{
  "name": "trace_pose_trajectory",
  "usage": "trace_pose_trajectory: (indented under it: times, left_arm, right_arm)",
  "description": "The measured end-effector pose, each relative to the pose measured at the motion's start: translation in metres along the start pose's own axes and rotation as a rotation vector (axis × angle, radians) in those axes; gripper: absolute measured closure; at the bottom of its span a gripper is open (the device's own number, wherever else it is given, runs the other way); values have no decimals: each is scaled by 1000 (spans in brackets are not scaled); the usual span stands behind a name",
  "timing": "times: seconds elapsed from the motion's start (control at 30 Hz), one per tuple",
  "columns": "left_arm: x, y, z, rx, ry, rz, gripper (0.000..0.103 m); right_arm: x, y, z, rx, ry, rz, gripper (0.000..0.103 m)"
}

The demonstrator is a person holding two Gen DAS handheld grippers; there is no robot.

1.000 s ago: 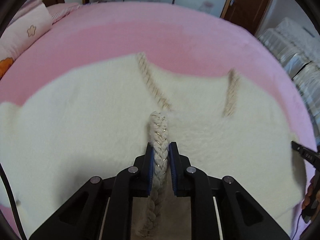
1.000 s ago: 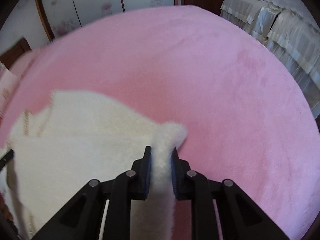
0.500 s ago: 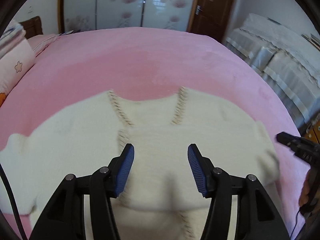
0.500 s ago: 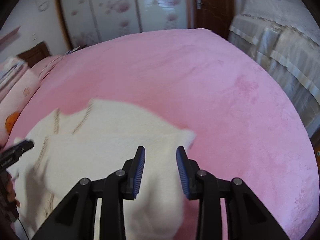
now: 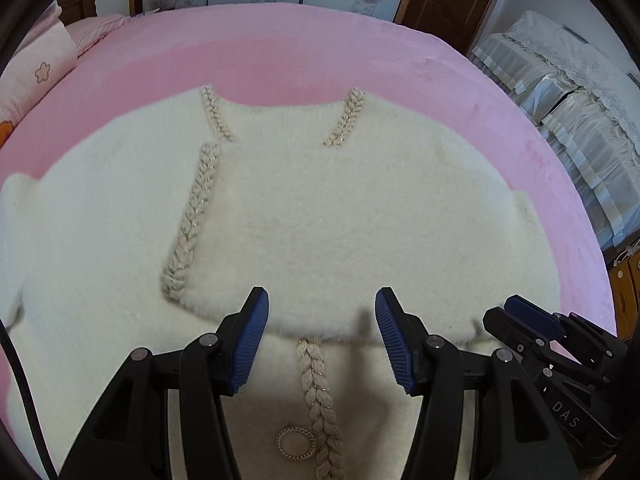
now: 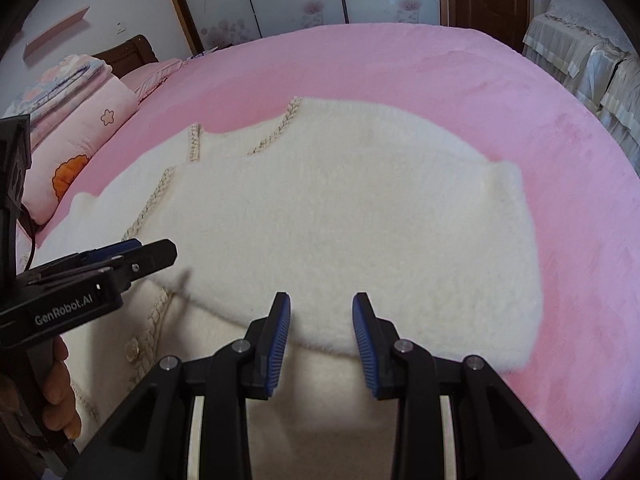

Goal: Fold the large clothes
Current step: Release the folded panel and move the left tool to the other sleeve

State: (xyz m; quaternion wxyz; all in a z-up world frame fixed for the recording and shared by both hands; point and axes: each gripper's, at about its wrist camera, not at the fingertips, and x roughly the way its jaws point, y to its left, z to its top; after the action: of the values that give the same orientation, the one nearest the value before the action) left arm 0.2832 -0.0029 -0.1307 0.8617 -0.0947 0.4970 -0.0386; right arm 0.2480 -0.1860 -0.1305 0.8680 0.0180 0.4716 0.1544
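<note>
One cream cardigan folded on pink bed; two tools, left tool and right tool, jaws apart, empty.

We see a bed w/ pink plush cover. On it lies a fluffy cream cardigan, folded over itself, braid trim showing; pink pillows sit at far-left edge.

Both tools are matte black plastic. The left gripper has two angular arms, each with round silver screws on top and a ribbed blue pad on its inner face; a black cable runs along its left side. The right gripper is built alike. White lettering reads "GenRobot.AI" on the left one's flank, "DAS" on the right's.
</note>
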Motion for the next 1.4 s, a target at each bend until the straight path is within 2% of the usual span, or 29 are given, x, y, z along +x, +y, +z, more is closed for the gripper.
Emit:
trace_pose_trajectory:
  times: [0.23, 0.33, 0.4, 0.43, 0.5, 0.53, 0.6, 0.63, 0.67, 0.77, 0.93, 1.4]
  left_arm:
    - [9, -5, 0, 14, 1, 8, 49]
    - [13, -3, -1, 12, 15, 24, 48]
    - [20, -3, -1, 15, 36, 44, 47]
    - [23, -2, -1, 17, 44, 57, 47]
    - [26, -1, -3, 21, 42, 59, 41]
    - [28, -1, -4, 26, 44, 62, 34]
    - [31, -1, -6, 32, 55, 72, 24]
    - [34, 0, -7, 26, 65, 81, 15]
    - [36, 3, -9, 13, 74, 87, 11]
    - [37, 7, -13, -7, 59, 65, 11]
    - [37, 7, -14, 5, 51, 70, 11]
    - [16, 7, -20, -49, 71, 57, 11]
  right_arm:
    - [4, -2, -3, 2, 11, 3, 71]
    - [7, -9, -7, 1, 16, -26, 71]
    - [6, -17, -10, -6, 4, -91, 73]
    - [4, -23, -12, -5, -6, -158, 73]
    - [1, -40, -16, 25, -20, -262, 73]
    - [-1, -50, -19, 52, -23, -273, 74]
    - [-4, -66, -24, 94, -24, -266, 90]
    - [-6, -71, -26, 108, -27, -273, 92]
    - [-8, -74, -27, 121, -29, -276, 92]
    - [-8, -75, -30, 129, -25, -286, 92]
    - [-5, -68, -31, 135, -24, -316, 92]
    - [-33, -55, -47, 183, -18, -254, 88]
